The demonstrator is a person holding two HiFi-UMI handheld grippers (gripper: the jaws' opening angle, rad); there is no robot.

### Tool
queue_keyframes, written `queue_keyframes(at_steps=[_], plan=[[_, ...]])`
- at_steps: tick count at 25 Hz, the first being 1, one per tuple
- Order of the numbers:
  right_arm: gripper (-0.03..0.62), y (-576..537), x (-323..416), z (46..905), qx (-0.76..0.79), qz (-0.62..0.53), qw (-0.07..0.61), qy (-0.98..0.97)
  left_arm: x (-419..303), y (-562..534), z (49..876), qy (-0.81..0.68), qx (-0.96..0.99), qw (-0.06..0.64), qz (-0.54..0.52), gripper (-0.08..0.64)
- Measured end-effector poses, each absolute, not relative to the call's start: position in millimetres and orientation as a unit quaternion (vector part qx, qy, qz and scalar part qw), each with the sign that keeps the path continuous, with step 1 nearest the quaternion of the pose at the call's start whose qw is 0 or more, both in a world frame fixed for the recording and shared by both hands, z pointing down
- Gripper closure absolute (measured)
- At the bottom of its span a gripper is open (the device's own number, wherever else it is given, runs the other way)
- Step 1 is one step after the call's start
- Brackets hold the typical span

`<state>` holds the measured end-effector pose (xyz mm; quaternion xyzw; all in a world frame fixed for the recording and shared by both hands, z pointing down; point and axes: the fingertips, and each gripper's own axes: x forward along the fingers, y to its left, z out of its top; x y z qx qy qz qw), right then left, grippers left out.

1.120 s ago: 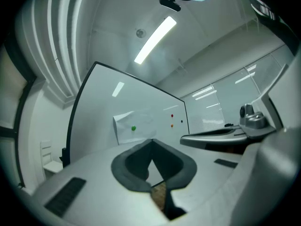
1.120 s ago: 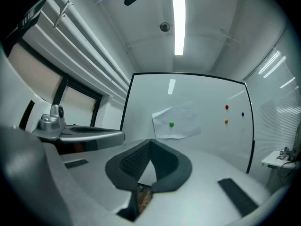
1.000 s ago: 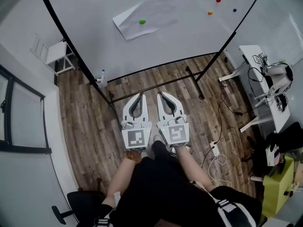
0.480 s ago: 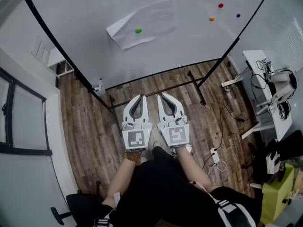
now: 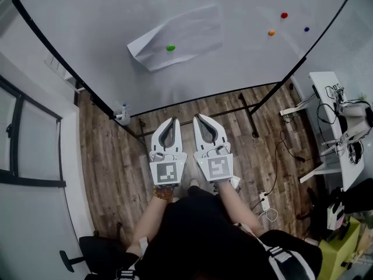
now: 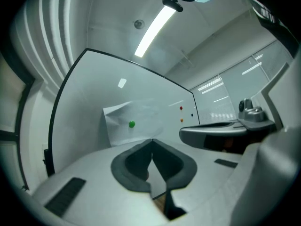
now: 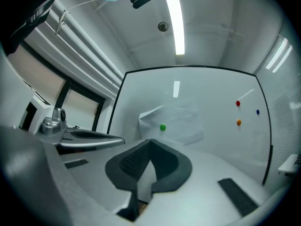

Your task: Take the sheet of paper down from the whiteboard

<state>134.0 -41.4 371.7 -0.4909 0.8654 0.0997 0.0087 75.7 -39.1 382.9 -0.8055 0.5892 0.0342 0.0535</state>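
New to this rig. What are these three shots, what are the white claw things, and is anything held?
No robot: a person holds a two-jaw gripper in each hand. The top-down picture comes from a camera on the person's head; the white shapes over the floor are the left gripper and the right gripper. The other two pictures come from cameras riding on each gripper, looking along its jaws. Both pairs of jaws are shut, with nothing between them. Ahead stands the whiteboard. A green magnet pins the sheet of paper to it; a red magnet, an orange magnet and a blue magnet sit further right. Neither gripper touches the board.
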Motion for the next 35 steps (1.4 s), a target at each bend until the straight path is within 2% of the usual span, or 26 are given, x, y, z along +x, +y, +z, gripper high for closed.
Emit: queue_keyframes(at_steps=[15,35], plan=[[0.594,-86.6,121.2,378.8,-0.433,0.096,0.02,0.896,57.7,-71.7,399.0,0.646,-0.761,0.04,0.039,0.548],[0.594,-160.5,84.7,357.8,-0.486,0.151,-0.007,0.861,3.9,-155.8,389.0,0.611,-0.788,0.032,0.075,0.548]])
